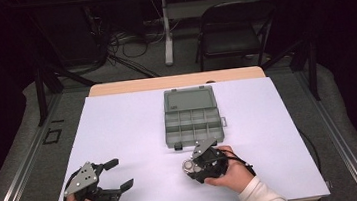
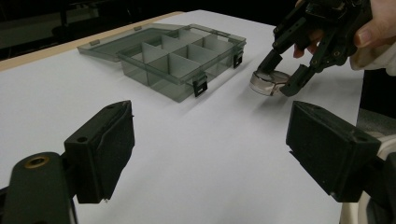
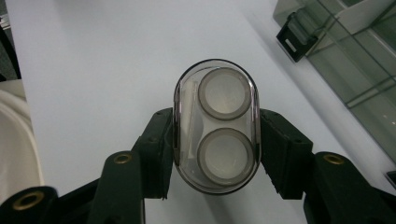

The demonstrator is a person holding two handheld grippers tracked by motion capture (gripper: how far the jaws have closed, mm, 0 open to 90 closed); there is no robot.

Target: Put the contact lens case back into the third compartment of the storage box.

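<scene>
Pads of the right hand-held gripper (image 3: pixel 215 154) pinch a clear oval case (image 3: pixel 215 125) with two round wells, low over the white bench (image 1: pixel 135 135) just beside an open grey compartment box (image 1: pixel 192 116). Well apart, the left hand-held gripper (image 1: pixel 116 175) rests with jaws spread, empty.

High view overhead, gripper views close, sharing organiser box (image 1: pixel 192 116)

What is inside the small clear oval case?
Inside the clear oval case, held by the right gripper, lie two round white discs. What lies beneath them is hidden.
</scene>
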